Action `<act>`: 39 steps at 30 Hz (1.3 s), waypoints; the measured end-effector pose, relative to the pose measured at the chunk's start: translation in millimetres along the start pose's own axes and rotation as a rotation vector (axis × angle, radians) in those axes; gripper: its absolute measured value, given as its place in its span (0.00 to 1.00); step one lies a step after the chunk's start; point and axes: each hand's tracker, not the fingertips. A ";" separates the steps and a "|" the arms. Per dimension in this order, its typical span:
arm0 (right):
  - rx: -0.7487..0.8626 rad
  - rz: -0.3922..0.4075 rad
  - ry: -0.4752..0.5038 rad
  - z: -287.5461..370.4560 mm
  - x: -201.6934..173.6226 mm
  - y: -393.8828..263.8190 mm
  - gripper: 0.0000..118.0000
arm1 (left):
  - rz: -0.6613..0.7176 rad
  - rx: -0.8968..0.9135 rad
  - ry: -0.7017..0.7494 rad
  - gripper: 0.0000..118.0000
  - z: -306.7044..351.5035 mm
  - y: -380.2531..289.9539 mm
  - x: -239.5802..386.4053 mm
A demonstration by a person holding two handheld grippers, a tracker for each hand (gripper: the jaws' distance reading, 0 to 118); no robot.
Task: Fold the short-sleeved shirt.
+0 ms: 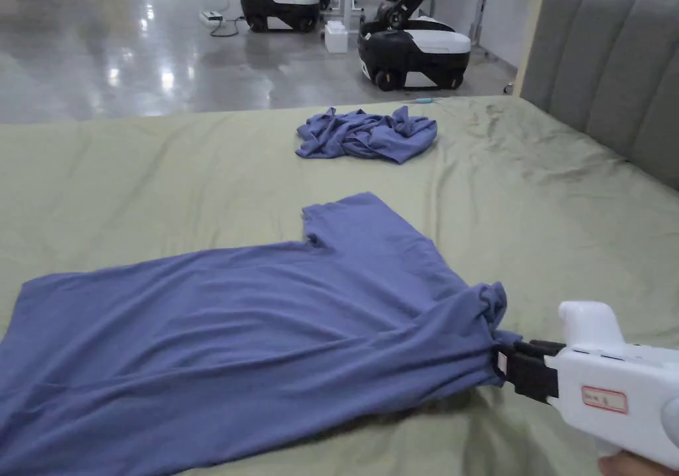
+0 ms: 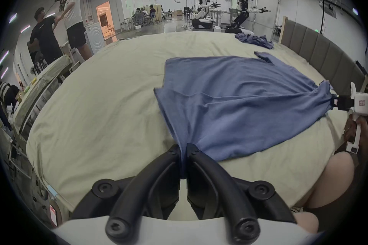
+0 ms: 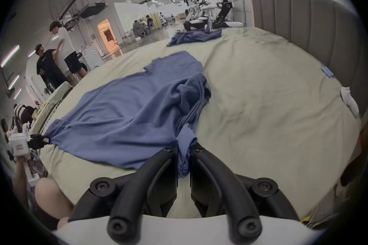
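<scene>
Right now I have the blue short-sleeved shirt point(image 1: 265, 325) spread on the pale green bed sheet point(image 1: 544, 205), pulled taut between my two grippers. In the head view the right gripper point(image 1: 498, 363) sits at the lower right, its black jaws clamped on a bunched part of the cloth; from this angle I would guess it is the collar or shoulder end, though the gathering hides which. The right gripper view confirms both jaws pressing on a thick wad of blue fabric. In the left gripper view the left gripper point(image 2: 183, 152) has its jaws closed on a thin gathered edge at the opposite end of the shirt, with creases fanning out from that pinch. One short sleeve point(image 1: 345, 215) lies flat, pointing toward the far side of the bed. A second blue garment point(image 1: 366, 134) lies crumpled near the far edge, well apart from the shirt. The grey padded headboard point(image 1: 617, 66) stands on the right, and wheeled robot bases point(image 1: 414, 50) are parked on the shiny floor beyond the bed.
</scene>
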 end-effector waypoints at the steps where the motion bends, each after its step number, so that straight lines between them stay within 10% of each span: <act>1: 0.004 0.009 -0.003 13.3 -4.7 -3.5 0.10 | 0.010 0.003 -0.010 0.04 7.7 -5.2 -0.6; 14: -0.114 0.081 -0.120 64.6 15.5 -85.1 0.11 | 0.093 -0.110 -0.125 0.04 39.3 -76.1 -29.6; 15: -0.107 0.084 -0.141 65.5 13.1 -87.5 0.19 | 0.078 -0.085 -0.110 0.11 41.6 -78.2 -26.9; 18: -0.107 0.136 -0.356 71.5 7.9 -88.9 0.94 | 0.054 -0.061 -0.030 1.00 49.1 -77.5 -23.1; 19: -0.062 0.142 -0.363 79.6 8.8 -88.2 0.96 | 0.065 -0.075 -0.047 1.00 58.6 -75.8 -25.9; 23: 0.174 0.144 -0.356 119.9 -17.4 -59.0 0.58 | 0.168 0.047 -0.095 0.86 72.0 -61.3 -26.6; 24: 0.249 0.133 -0.290 127.9 -26.4 -52.1 0.20 | 0.158 0.088 -0.104 0.45 85.7 -41.6 -17.1; 25: 0.287 0.126 -0.256 132.9 -39.7 -42.0 0.04 | 0.145 0.126 -0.091 0.06 89.3 -30.8 -9.2; 26: 0.307 0.127 -0.245 132.7 -50.7 -33.5 0.04 | 0.119 0.153 -0.070 0.00 89.6 -20.1 -0.6; 37: 0.255 0.235 -0.043 74.8 -107.8 23.4 0.04 | 0.000 0.069 -0.064 0.01 -110.4 123.8 -0.5; 38: 0.245 0.237 -0.035 68.2 -108.9 24.4 0.04 | 0.006 0.045 -0.054 0.14 -138.2 131.8 -4.4; 39: 0.230 0.240 -0.025 62.2 -109.7 25.3 0.04 | -0.019 -0.010 -0.056 0.58 -165.7 137.3 -7.6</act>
